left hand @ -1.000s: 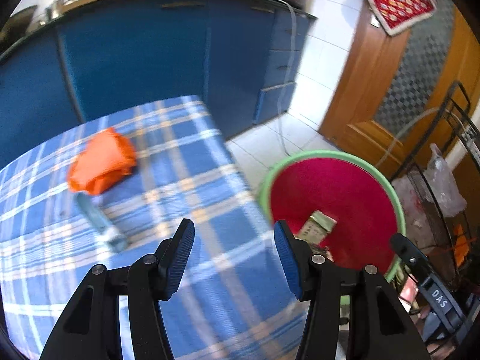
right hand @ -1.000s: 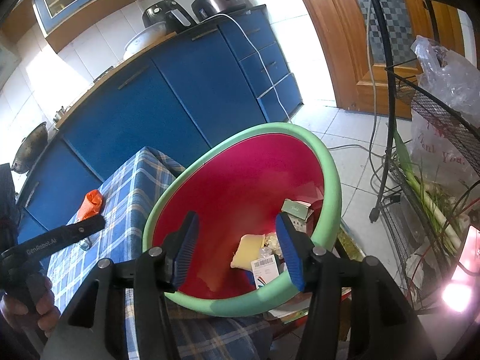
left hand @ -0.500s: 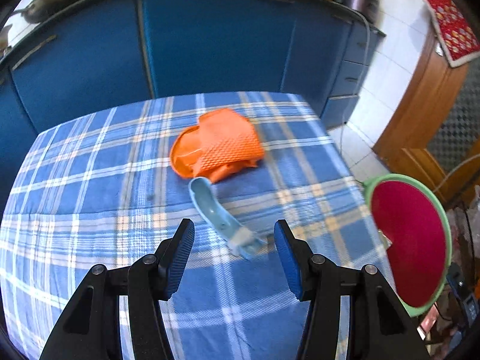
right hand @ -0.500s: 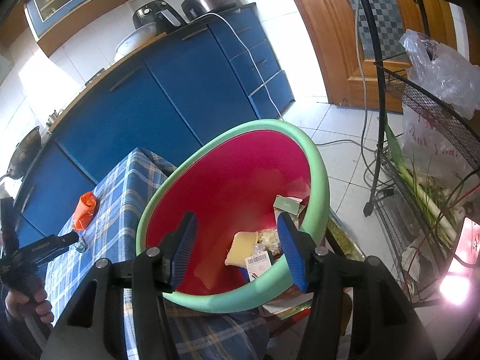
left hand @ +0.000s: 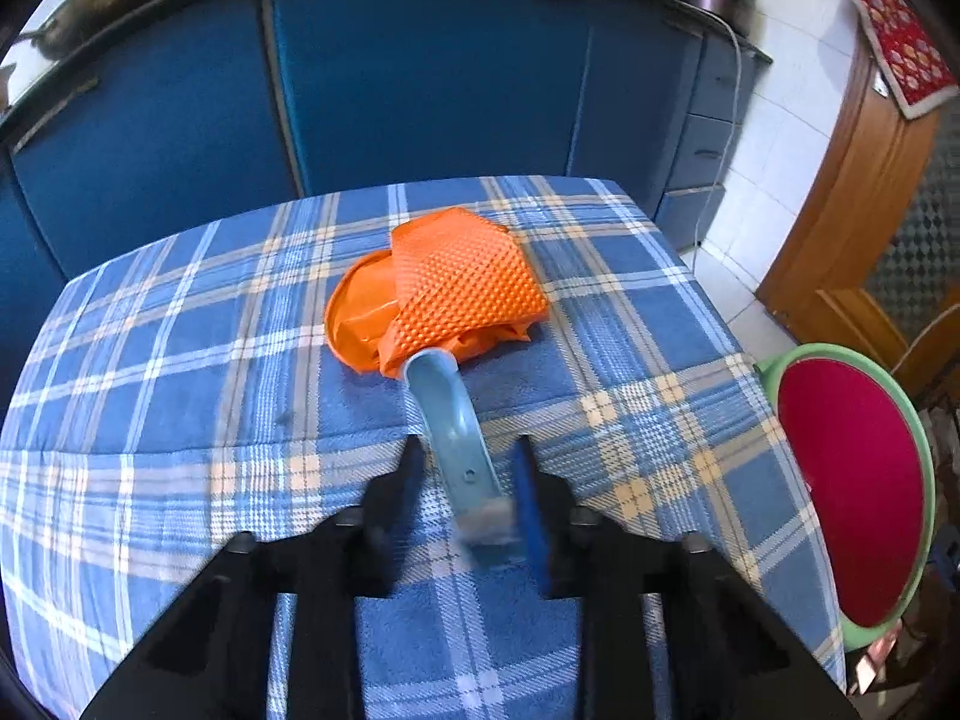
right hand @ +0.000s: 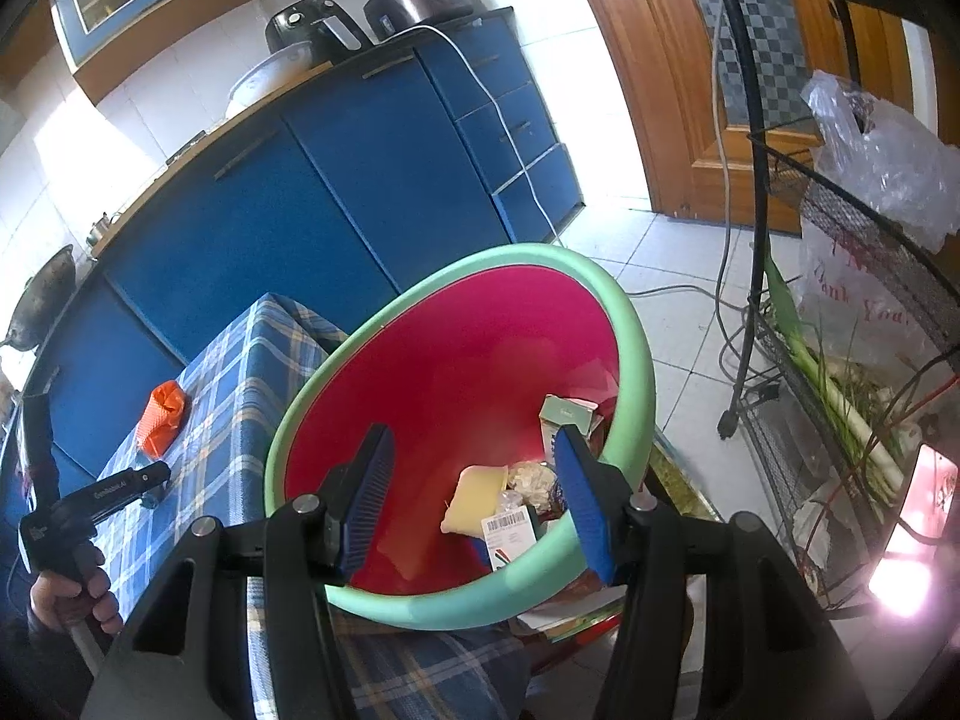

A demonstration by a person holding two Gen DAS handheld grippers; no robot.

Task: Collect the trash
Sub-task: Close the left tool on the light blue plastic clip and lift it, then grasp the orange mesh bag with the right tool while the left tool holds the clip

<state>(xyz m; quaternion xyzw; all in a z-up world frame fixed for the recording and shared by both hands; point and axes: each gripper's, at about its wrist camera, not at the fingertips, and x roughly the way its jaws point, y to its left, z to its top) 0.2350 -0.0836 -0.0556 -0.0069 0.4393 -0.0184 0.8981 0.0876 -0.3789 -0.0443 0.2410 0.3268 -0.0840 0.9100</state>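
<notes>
1. The left gripper [left hand: 465, 489] is clamping its jaws on a pale-blue brush [left hand: 456, 450] lying on the plaid cloth [left hand: 180, 420], its far end touching an orange glove [left hand: 444, 291].
2. The right gripper [right hand: 474, 498] is hovering with fingers apart (nothing between) over the bin [right hand: 636, 360] holding trash [right hand: 510, 528].

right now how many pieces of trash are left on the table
2: a crumpled orange glove near the far edge, and a pale blue brush between the left hand-held gripper fingers. None seems hidden.

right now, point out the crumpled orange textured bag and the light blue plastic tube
crumpled orange textured bag [left hand: 462, 282], left wrist view, its dimpled top
light blue plastic tube [left hand: 450, 414], left wrist view, its mid body
</notes>
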